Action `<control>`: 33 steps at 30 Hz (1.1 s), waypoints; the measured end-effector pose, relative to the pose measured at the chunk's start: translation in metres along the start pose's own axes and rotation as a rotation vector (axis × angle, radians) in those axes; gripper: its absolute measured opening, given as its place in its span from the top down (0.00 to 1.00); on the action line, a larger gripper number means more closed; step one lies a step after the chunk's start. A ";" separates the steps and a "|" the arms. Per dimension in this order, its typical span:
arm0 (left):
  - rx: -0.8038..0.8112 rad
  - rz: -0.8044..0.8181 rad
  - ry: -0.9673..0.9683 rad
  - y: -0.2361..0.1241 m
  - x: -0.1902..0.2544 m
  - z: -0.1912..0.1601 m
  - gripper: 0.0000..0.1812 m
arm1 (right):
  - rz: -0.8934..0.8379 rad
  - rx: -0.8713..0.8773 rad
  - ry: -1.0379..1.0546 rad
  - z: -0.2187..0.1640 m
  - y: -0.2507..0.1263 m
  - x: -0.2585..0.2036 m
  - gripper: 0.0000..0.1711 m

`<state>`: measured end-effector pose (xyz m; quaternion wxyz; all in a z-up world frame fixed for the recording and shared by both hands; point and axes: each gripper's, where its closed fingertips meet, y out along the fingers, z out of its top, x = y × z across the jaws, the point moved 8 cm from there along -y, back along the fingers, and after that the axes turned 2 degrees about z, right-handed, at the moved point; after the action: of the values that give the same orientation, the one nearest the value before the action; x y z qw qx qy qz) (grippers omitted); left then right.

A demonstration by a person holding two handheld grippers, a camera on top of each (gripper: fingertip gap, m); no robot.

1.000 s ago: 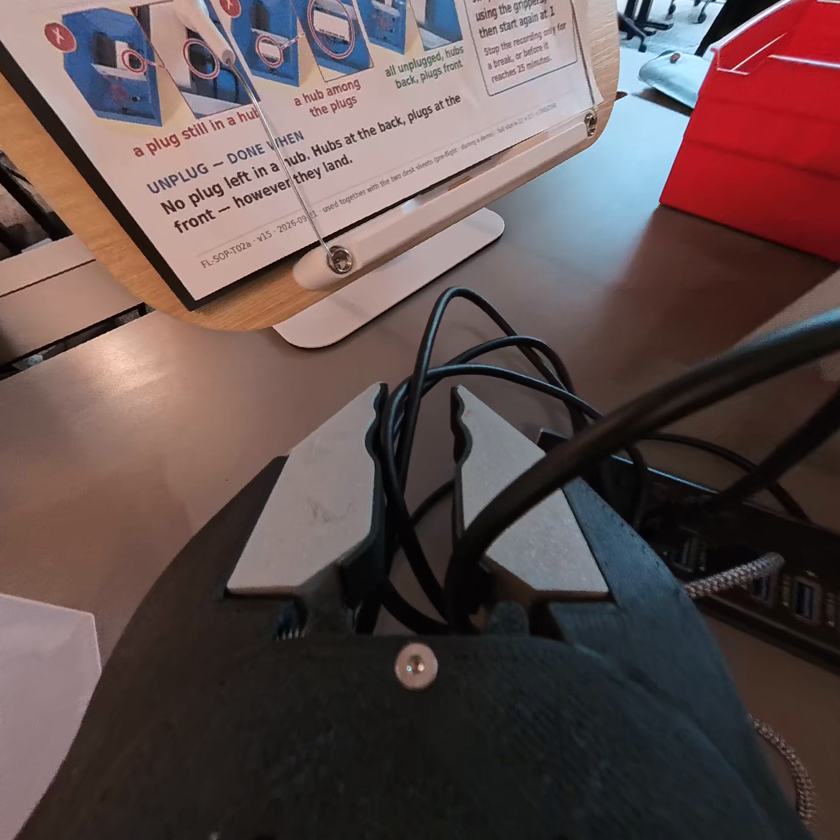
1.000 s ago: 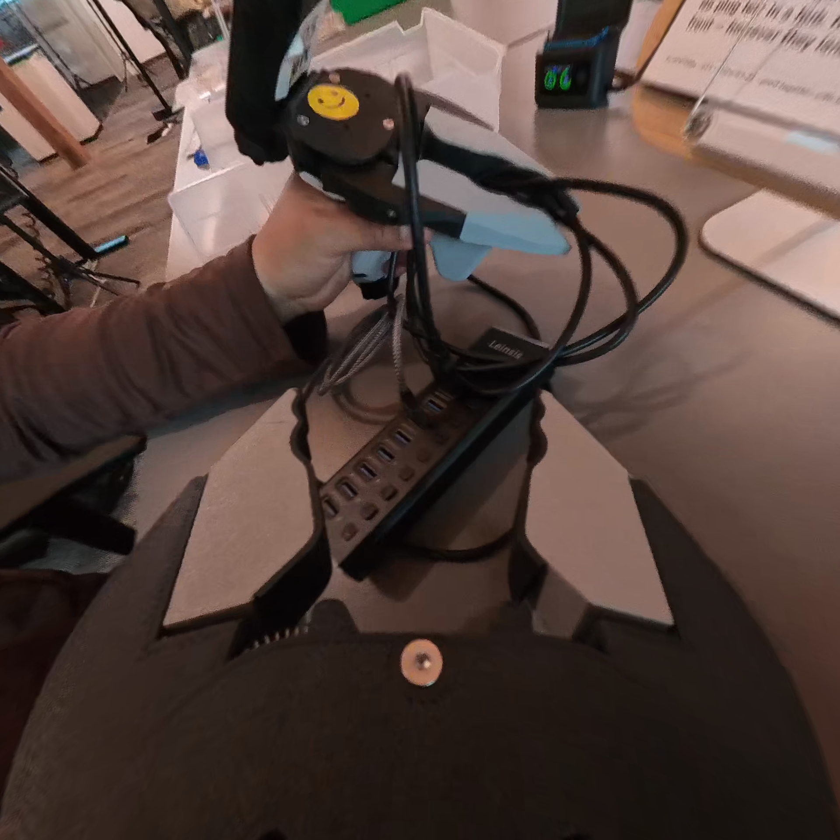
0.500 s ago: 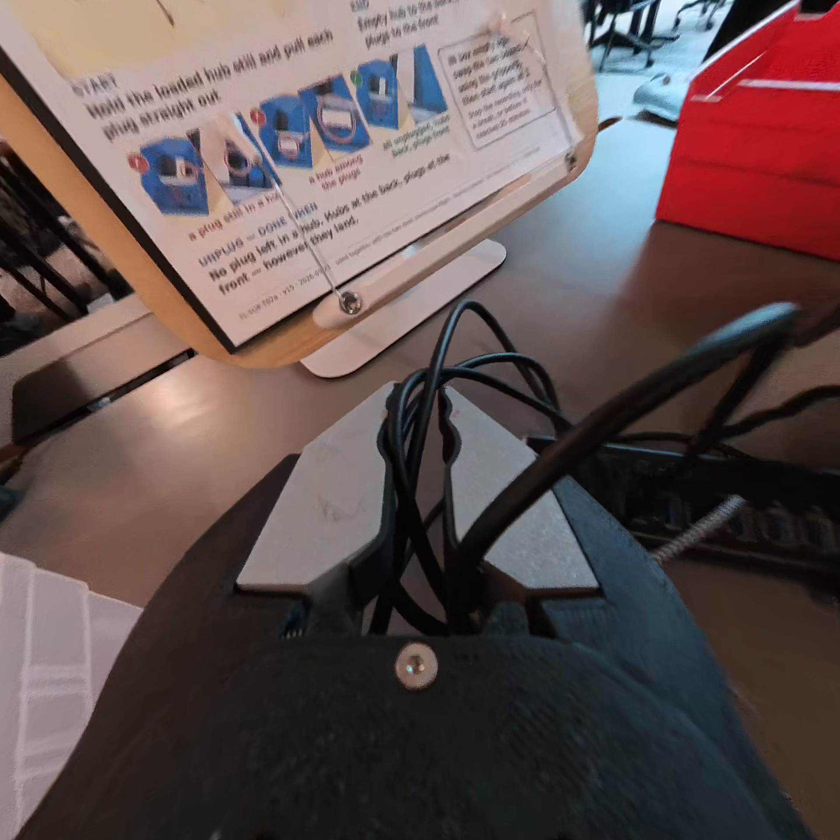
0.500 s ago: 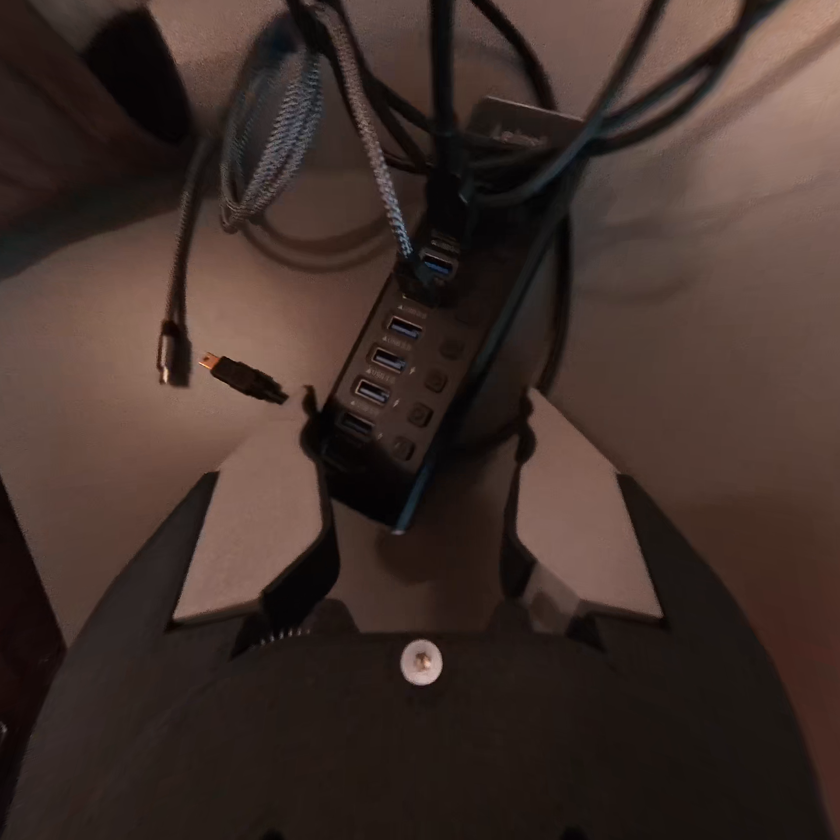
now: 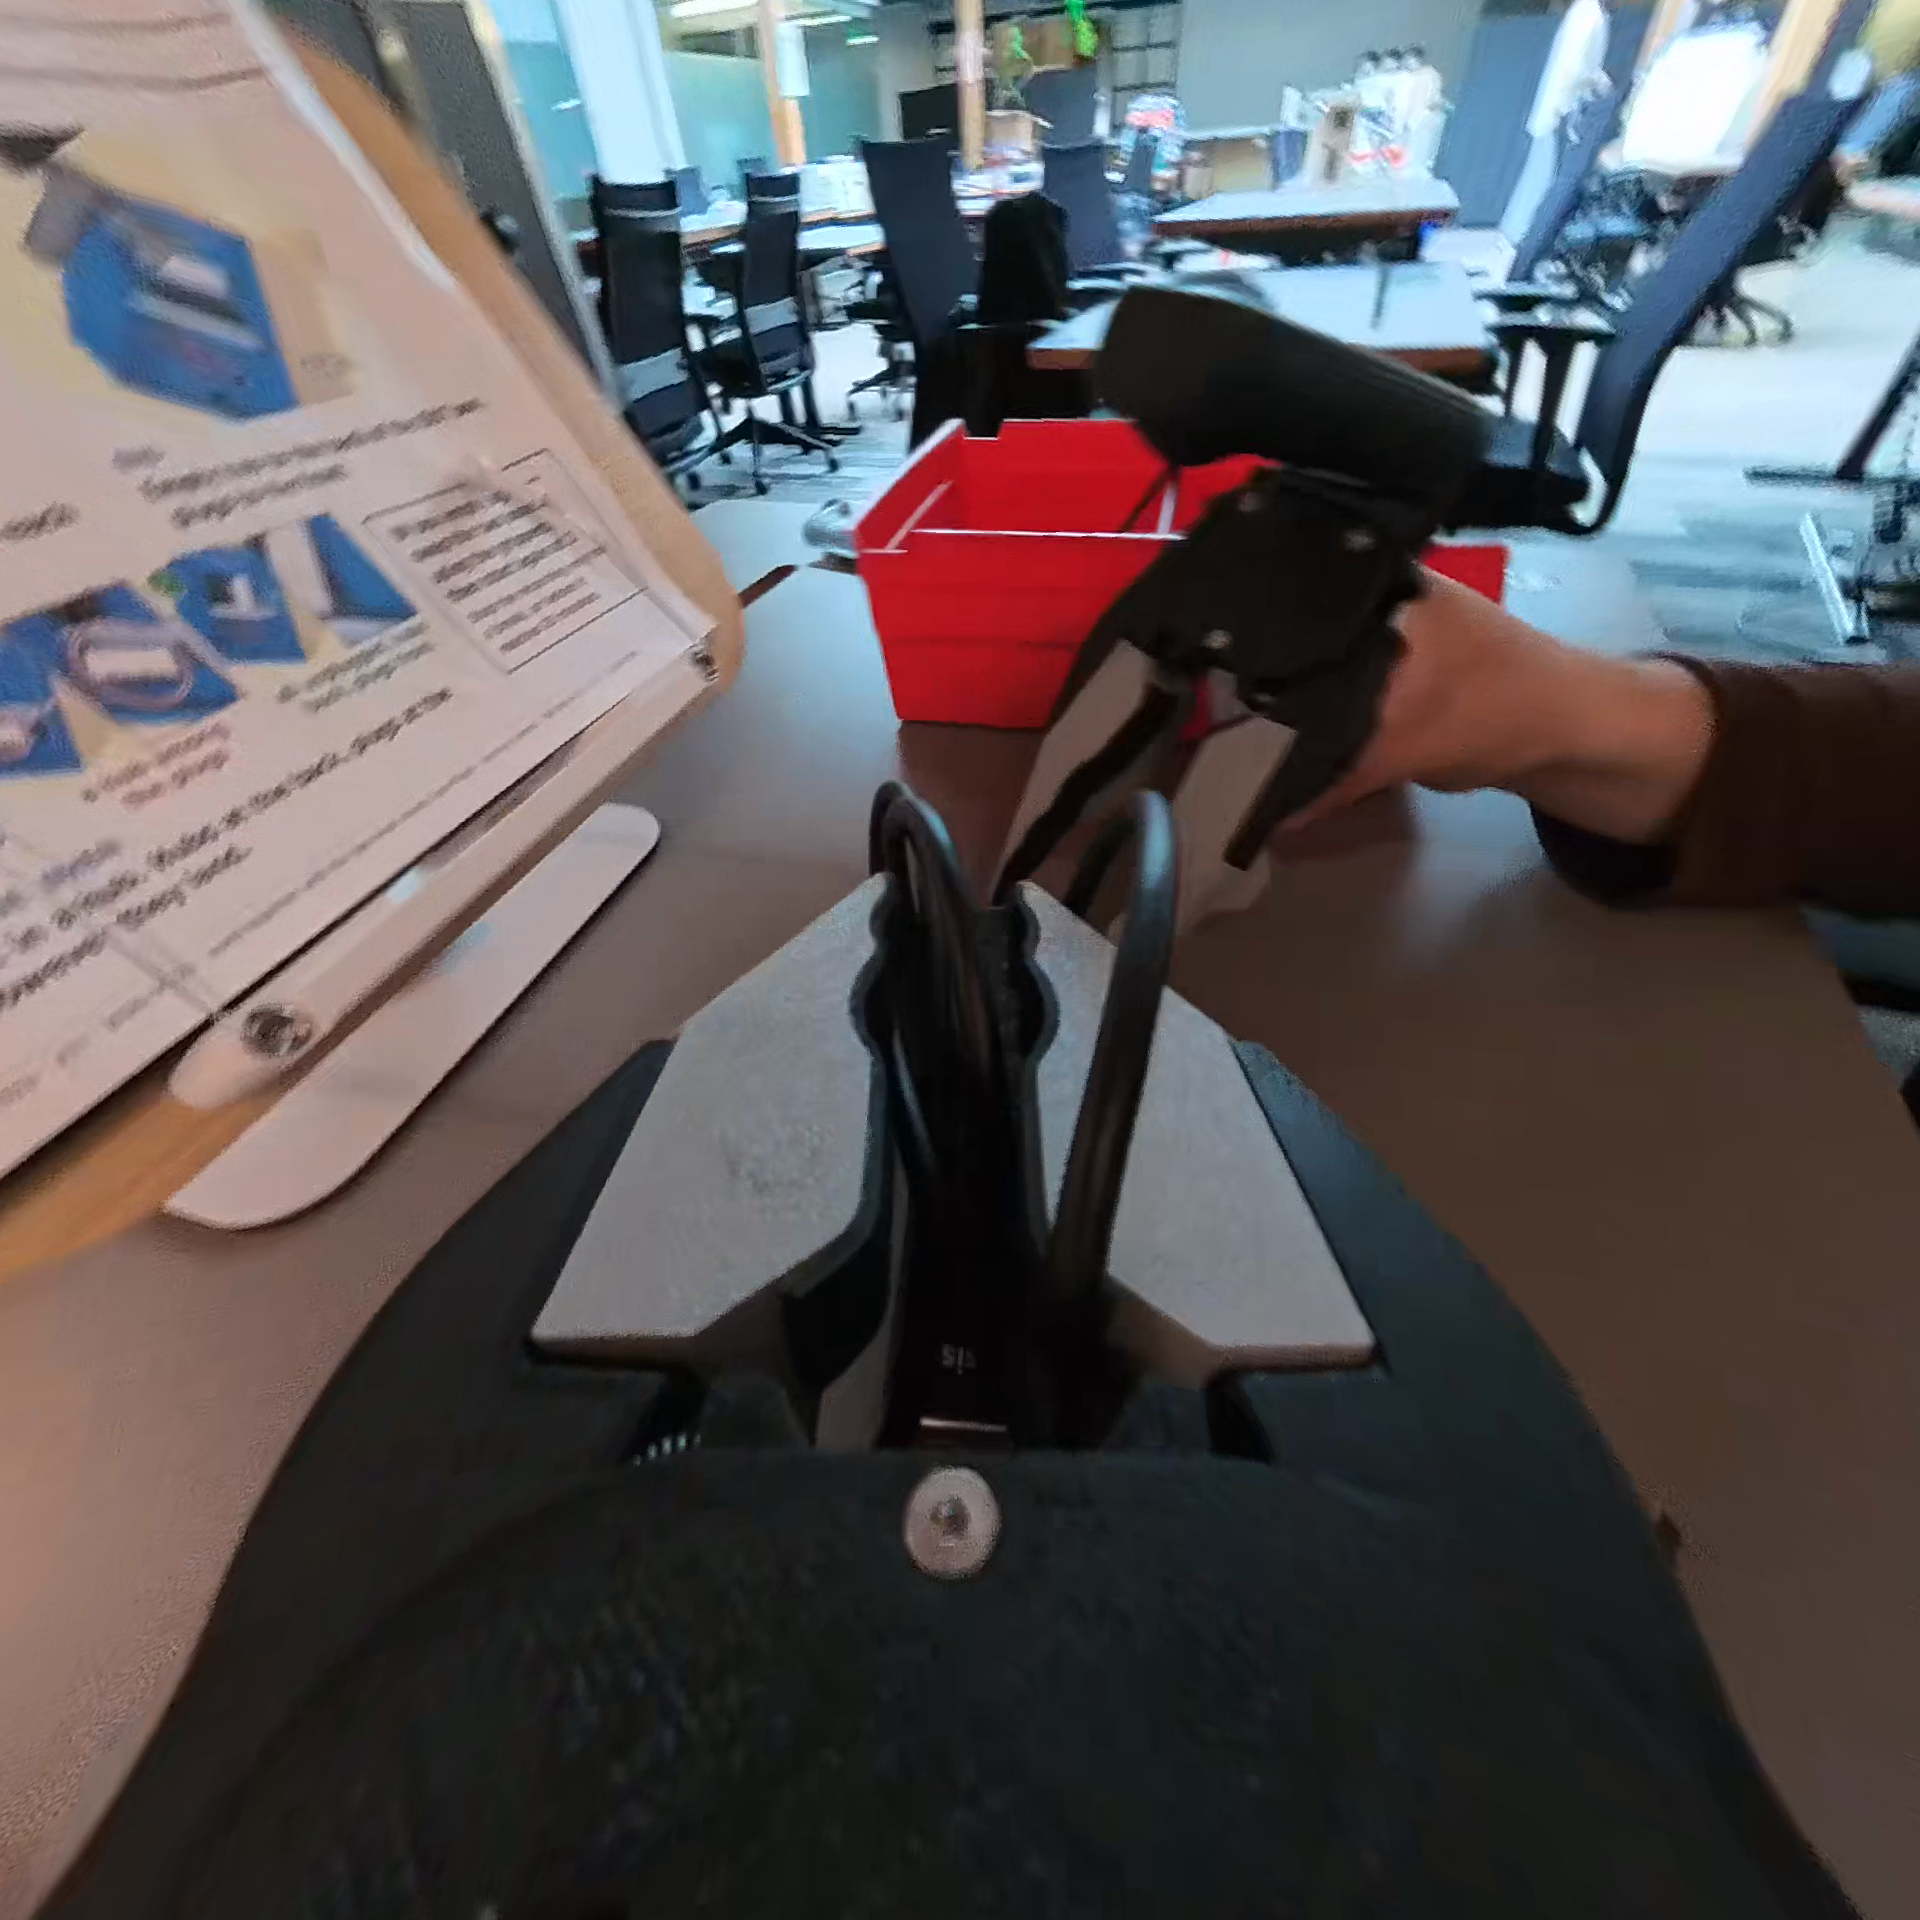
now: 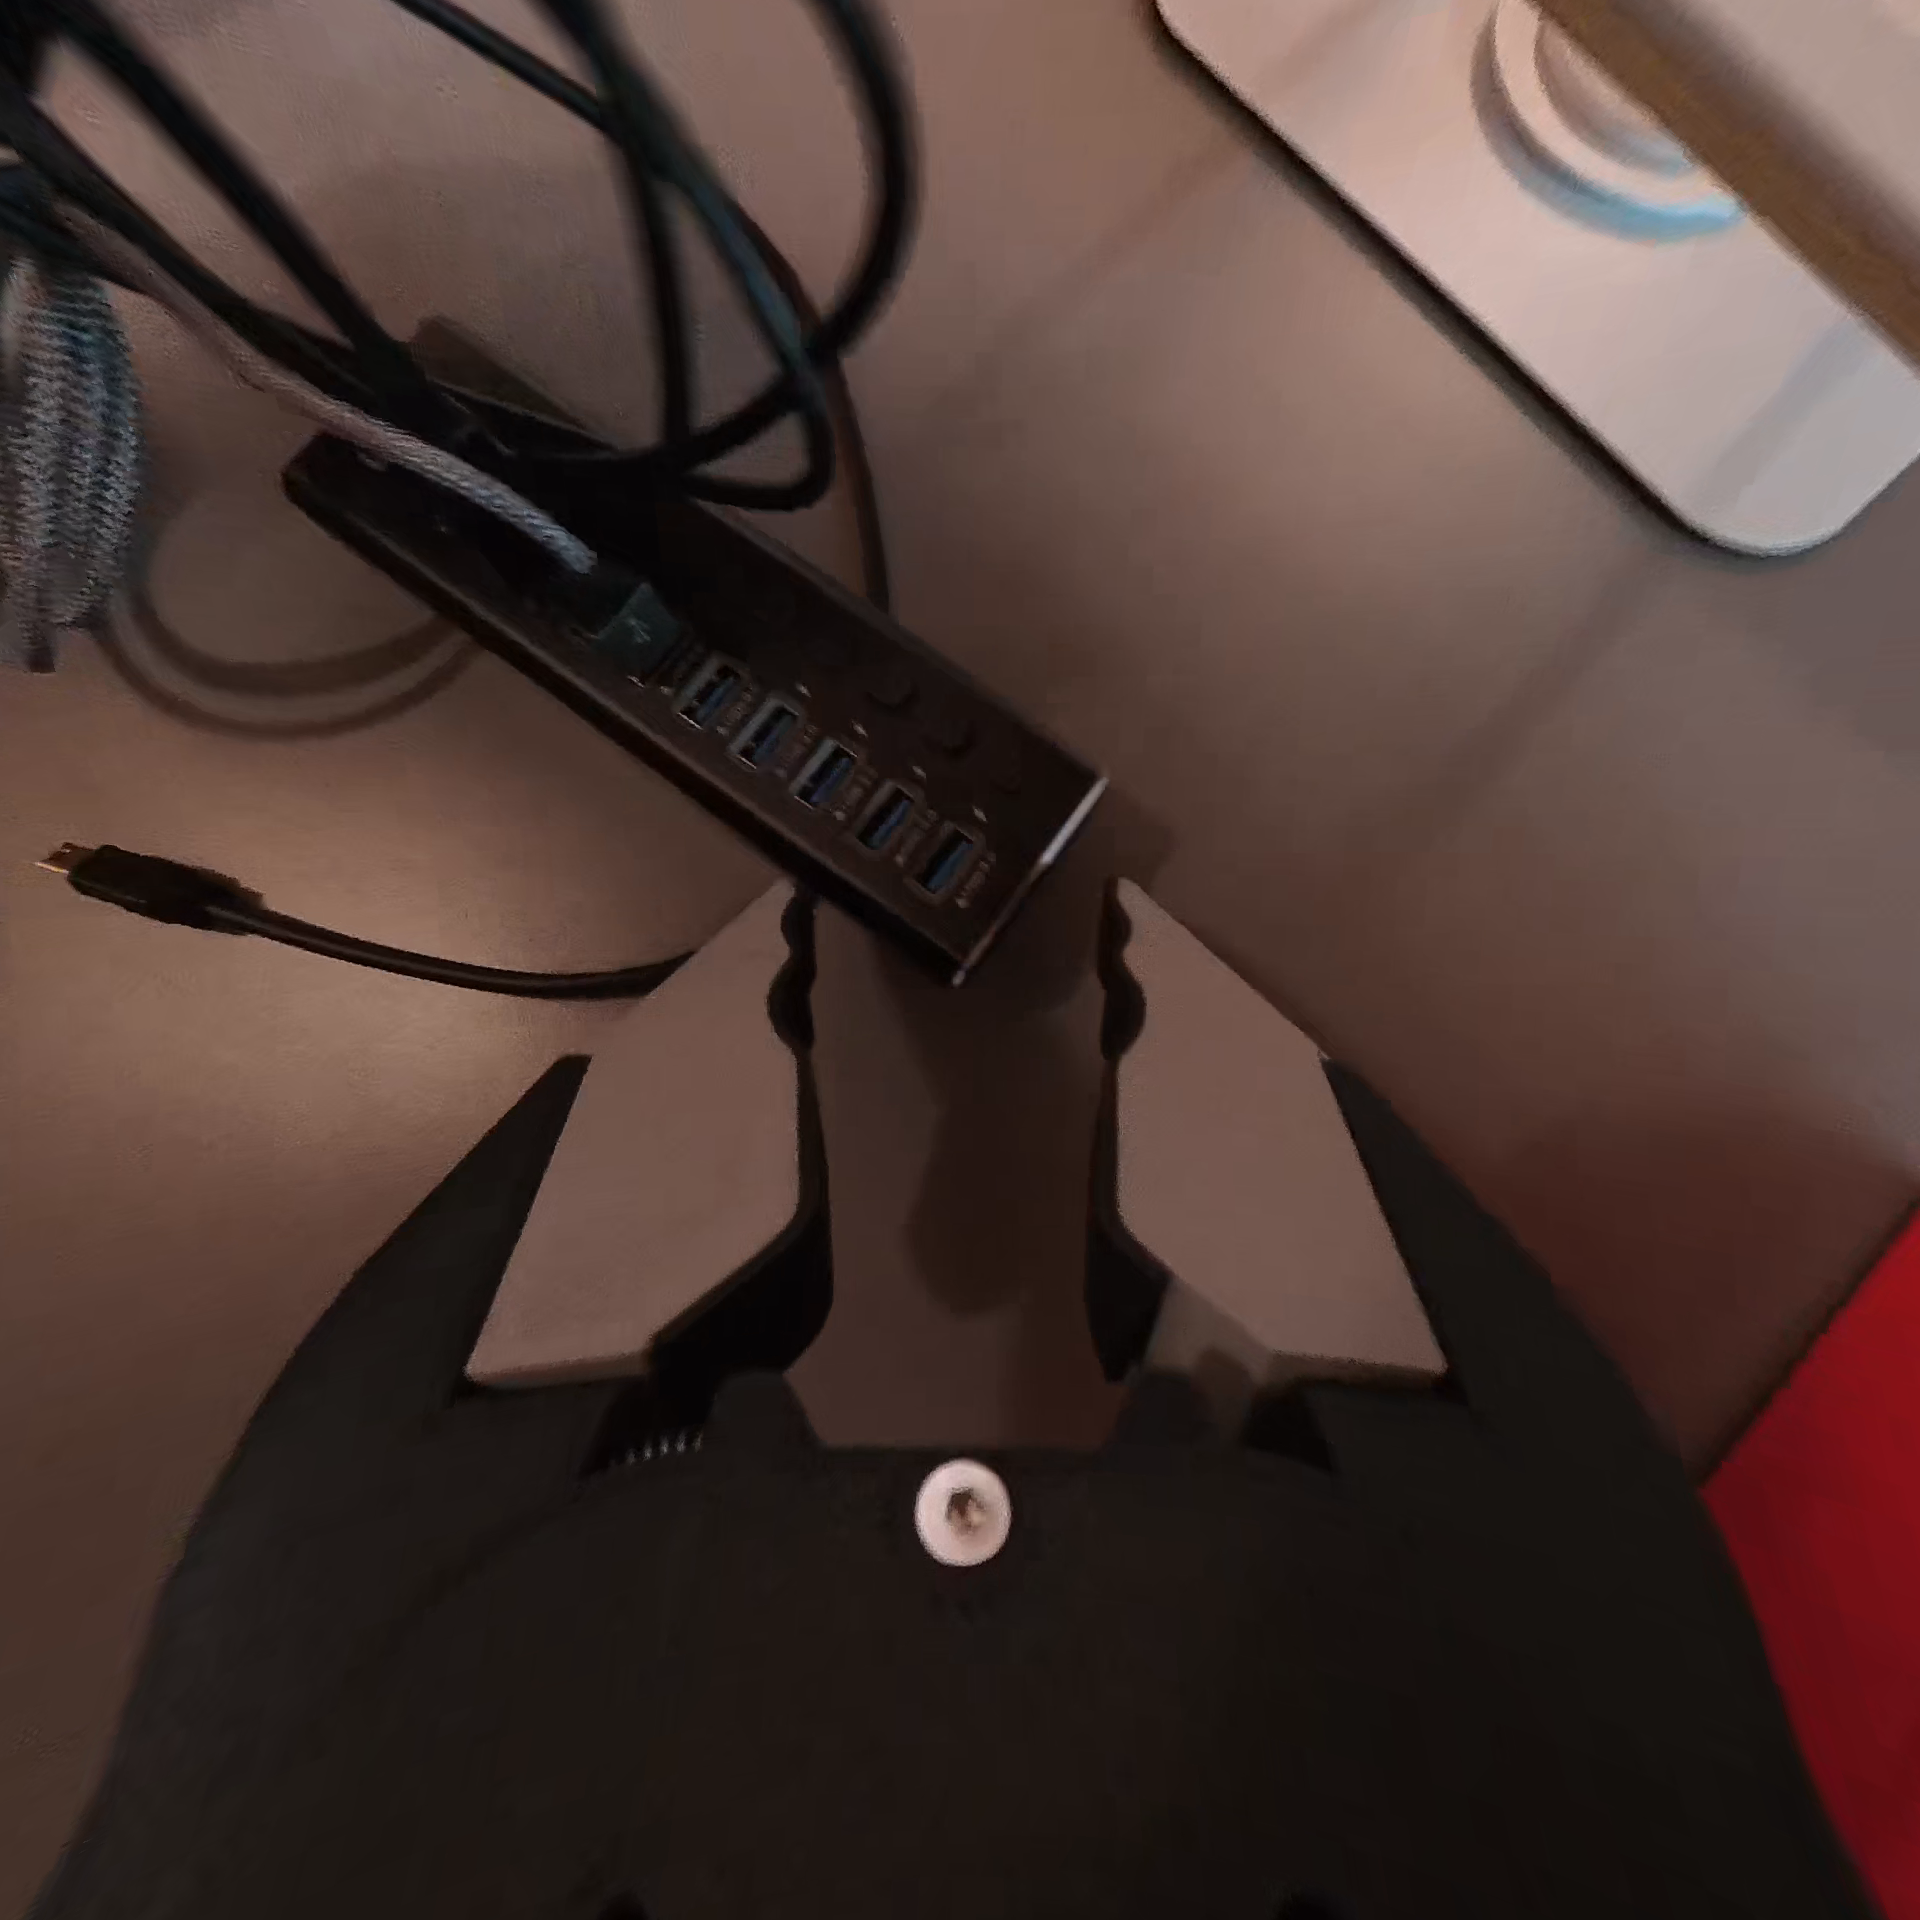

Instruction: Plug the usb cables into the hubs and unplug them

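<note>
A: What changed vs the earlier frames?
B: Left claw (image 5: 951, 914) has tipped up; its view now takes in the office behind the tabletop (image 5: 1455, 1091), where before it looked down at the hub. It still pinches the bundle of black cables (image 5: 940, 997), fingers nearly together, a black plug (image 5: 956, 1361) sitting deep at the claw's root. One thicker cable (image 5: 1127, 1039) arcs over the right finger.
A: Right side?
B: Right claw (image 6: 956, 899) is closer to the hub (image 6: 727, 675) than half a second ago, and the hub now lies diagonally across its view. Jaws spread wide, nothing between them, tips just at the hub's near end; can't tell if they touch.
A: Hub state?
B: Flat on the tabletop, five blue ports free at the near end. A braided grey cable (image 6: 488, 520) has its plug right at the next port; can't tell if it's seated. Black cables loop over the far end. A loose black plug (image 6: 135, 883) lies on the tabletop left of the hub, apart from it.
A: Hand pose?
B: In the left view, the person's hand (image 5: 1486, 707) grips the right claw tool, pointing down at the tabletop, dark sleeve behind. Red bin (image 5: 987, 613) behind it, instruction board (image 5: 312, 623) on a white stand at left, blurred
</note>
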<state>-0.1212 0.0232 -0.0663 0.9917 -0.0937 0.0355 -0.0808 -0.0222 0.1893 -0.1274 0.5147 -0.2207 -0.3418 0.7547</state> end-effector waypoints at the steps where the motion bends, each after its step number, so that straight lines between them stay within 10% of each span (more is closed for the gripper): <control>1: -0.005 0.028 -0.045 0.000 -0.006 -0.002 0.87 | -0.005 0.034 -0.035 0.004 -0.001 -0.004 0.69; 8: -0.021 0.167 -0.229 -0.005 -0.036 -0.016 0.86 | -0.010 0.184 -0.109 0.016 0.000 -0.025 0.81; 20: -0.021 0.163 -0.257 -0.002 -0.035 -0.017 0.85 | 0.056 0.243 0.035 0.012 0.011 -0.011 0.66; 33: -0.017 0.141 -0.255 0.000 -0.032 -0.016 0.86 | 0.043 0.140 -0.264 0.006 0.032 -0.011 0.51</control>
<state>-0.1542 0.0255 -0.0807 0.9905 -0.1088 -0.0837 0.0021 -0.0421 0.1698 -0.1471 0.4632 -0.0906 -0.3482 0.8099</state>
